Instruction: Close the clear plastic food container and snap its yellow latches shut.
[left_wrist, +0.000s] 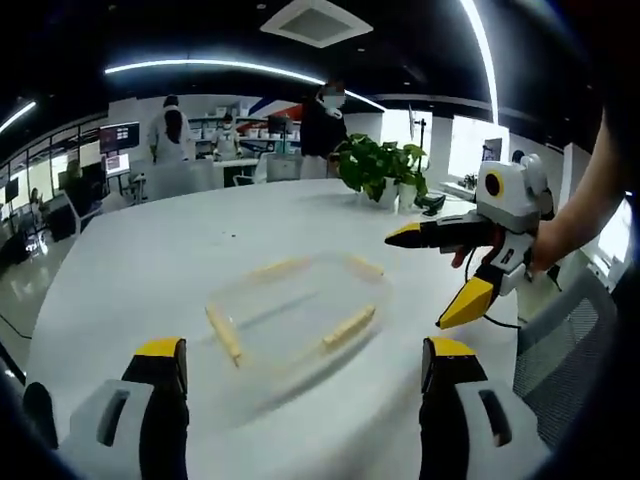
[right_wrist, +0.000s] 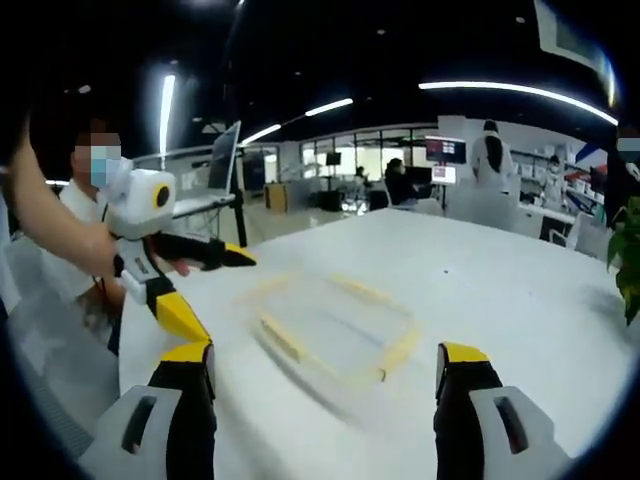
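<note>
The clear container (left_wrist: 295, 315) lies flat in the middle of the white desk (left_wrist: 150, 270), blurred in both views, so its walls barely show; only the yellow latches (left_wrist: 348, 326) along its edges read clearly, and whether they are snapped is hard to tell. No writing is legible. The left claw (left_wrist: 305, 365) is spread, empty, near the container. The right claw (left_wrist: 440, 275) hangs spread above the desk's right side, touching nothing.

clear container (left_wrist: 295, 305), yellow latches (left_wrist: 348, 326), white table (left_wrist: 150, 270)
</note>
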